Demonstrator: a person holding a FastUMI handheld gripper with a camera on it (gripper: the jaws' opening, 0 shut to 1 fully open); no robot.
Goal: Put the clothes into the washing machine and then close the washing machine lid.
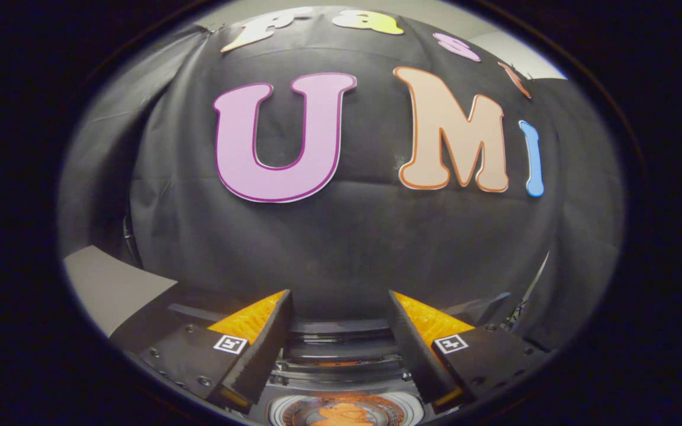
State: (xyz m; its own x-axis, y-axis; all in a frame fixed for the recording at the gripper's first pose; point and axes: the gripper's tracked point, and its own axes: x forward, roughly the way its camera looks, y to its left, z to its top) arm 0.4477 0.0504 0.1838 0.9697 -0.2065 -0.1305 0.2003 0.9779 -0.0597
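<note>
- Gripper (339,296) held level, pointed straight at the black cloth wall (341,236) of the booth, raised above the washing machine (341,378).
- Fingers (264,349) spread wide apart, released, nothing between them; tips angled slightly outward from each other, like an open V.
- Both fingers bare of any cloth or other load; each carrying a small square marker (229,344) on its upper face.
- No contact with anything: tips hanging free in front of the wall, well clear of it.
- Washing machine seen low between the fingers and below them, as a dark ribbed top edge with a round pale-rimmed opening (341,411) nearer the camera.
- Lid not down over that opening; whether a raised lid stands behind cannot be told.
- Clothes (341,414) lying inside the round opening as an orange bundle, under the gap between the fingers, not touched by either.
- Pale grey surface (110,290) off beyond the left finger, running back to the wall.
- Dark slanted panel (483,310) beyond the right finger, beside the machine; nature unclear.
- Hand holding the gripper hidden behind the camera; pose judged from the fingers alone: steady, level, roughly centred over the machine's opening.
</note>
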